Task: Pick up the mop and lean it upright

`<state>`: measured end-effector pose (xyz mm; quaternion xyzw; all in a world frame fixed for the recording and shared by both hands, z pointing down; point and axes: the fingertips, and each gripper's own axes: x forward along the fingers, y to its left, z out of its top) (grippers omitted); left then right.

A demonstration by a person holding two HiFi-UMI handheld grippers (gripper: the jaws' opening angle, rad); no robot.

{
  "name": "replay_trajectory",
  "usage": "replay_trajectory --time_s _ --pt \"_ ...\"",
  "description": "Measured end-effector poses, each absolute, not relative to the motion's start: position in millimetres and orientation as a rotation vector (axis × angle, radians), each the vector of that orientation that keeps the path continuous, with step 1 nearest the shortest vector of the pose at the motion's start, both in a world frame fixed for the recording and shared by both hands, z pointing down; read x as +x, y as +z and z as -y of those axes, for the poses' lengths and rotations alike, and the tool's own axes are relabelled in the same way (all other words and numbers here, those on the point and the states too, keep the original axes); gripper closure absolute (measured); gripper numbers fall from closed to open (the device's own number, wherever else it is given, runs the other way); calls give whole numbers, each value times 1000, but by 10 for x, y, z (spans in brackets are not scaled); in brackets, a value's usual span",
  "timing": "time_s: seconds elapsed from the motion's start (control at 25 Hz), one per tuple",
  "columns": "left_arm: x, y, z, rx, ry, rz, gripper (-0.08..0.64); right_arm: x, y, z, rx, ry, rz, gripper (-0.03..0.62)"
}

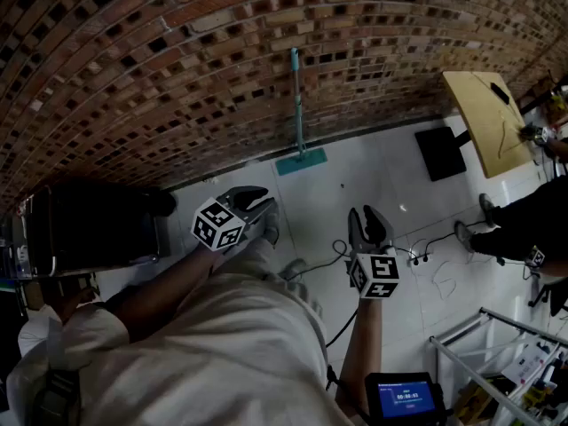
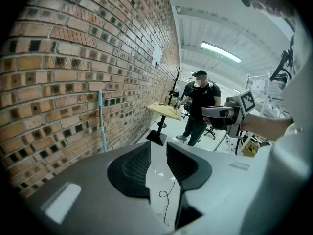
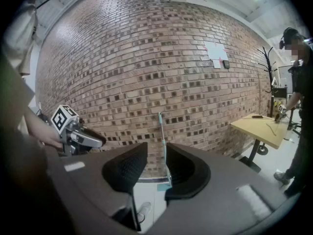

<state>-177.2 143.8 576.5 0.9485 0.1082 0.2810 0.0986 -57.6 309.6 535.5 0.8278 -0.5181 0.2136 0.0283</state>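
Mop position: the mop [image 1: 298,114] stands upright with its handle against the brick wall [image 1: 133,69]. Its teal head sits on the white floor [image 1: 373,176] at the wall's foot, well apart from both grippers.
Left gripper: the left gripper [image 1: 259,207] is held in the air, released. Its jaws stand a narrow way apart, with only floor showing beyond them.
Right gripper: the right gripper [image 1: 366,216] is likewise slack and empty. The mop shows through its gap only as a far-off thing.
Task status (judgement): the lean looks done, and nothing is in hand.
Risk 1: the lean looks steep, so the head could slide out on the smooth tile and the mop would drop flat.
Risk 2: the handle could roll sideways along the brick if nudged. A re-approach with either gripper is the likely cause.
Risk 3: a cable [image 1: 335,256] lies on the floor near the operator's feet and could snag on a step forward.
Bystander: a person [image 1: 524,220] in dark clothes stands by the table [image 1: 488,118], well aside of the mop. No conflict is evident.
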Motion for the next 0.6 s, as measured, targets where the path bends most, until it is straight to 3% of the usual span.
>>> replay_trajectory --time_s 0.6 --pt "-866 5889 -246 2793 858 -363 440 96 5482 -2170 2596 727 1573 477"
